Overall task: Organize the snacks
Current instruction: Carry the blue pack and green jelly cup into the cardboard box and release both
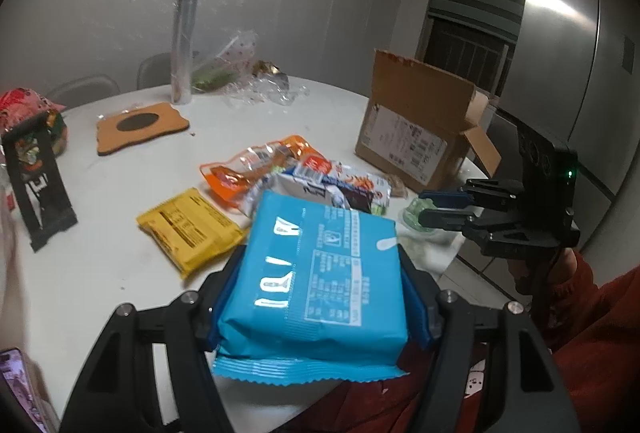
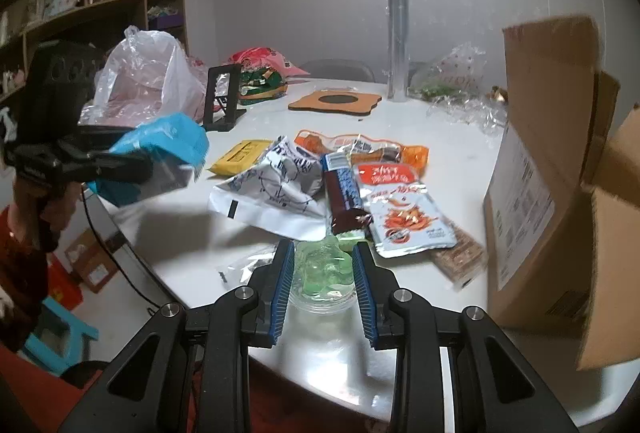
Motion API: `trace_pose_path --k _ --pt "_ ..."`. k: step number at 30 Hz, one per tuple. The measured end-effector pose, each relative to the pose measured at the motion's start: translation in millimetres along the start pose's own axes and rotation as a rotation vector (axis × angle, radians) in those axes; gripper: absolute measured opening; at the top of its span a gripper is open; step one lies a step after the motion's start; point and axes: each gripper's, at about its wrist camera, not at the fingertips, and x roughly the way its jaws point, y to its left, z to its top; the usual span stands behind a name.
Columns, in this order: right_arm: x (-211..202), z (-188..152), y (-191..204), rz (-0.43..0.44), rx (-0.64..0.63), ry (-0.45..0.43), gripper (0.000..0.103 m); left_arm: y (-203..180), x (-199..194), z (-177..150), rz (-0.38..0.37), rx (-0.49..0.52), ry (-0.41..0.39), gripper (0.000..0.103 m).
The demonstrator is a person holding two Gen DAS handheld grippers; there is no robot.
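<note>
The left gripper point(image 1: 320, 297) held a blue foil snack packet point(image 1: 320, 273) clamped by its sides above the white round bench point(image 1: 120, 193). The right gripper point(image 2: 324, 265) stood part-open around a green jelly in a clear plastic cup point(image 2: 324, 269) — whether its pads touched I could not tell. Best close squarely and gently — the cup looked crushable.

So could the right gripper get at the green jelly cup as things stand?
Probably yes: the right gripper already has its open fingers on either side of the green jelly cup at the table edge, with nothing between them.
</note>
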Motion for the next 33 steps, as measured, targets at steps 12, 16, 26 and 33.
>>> trace_pose_path --k 12,16,26,33 --pt "-37 46 1 0.05 -0.042 -0.089 0.025 -27 -26 67 0.018 0.063 -0.106 0.065" --pt "-61 72 1 0.042 -0.075 -0.146 0.025 -50 -27 111 -0.004 0.12 -0.144 0.065" --pt "-117 107 -42 -0.098 -0.051 -0.226 0.025 -123 29 215 -0.139 0.272 -0.123 0.065" --pt "-133 93 -96 -0.23 0.037 -0.176 0.025 -175 113 244 -0.223 0.354 0.015 0.066"
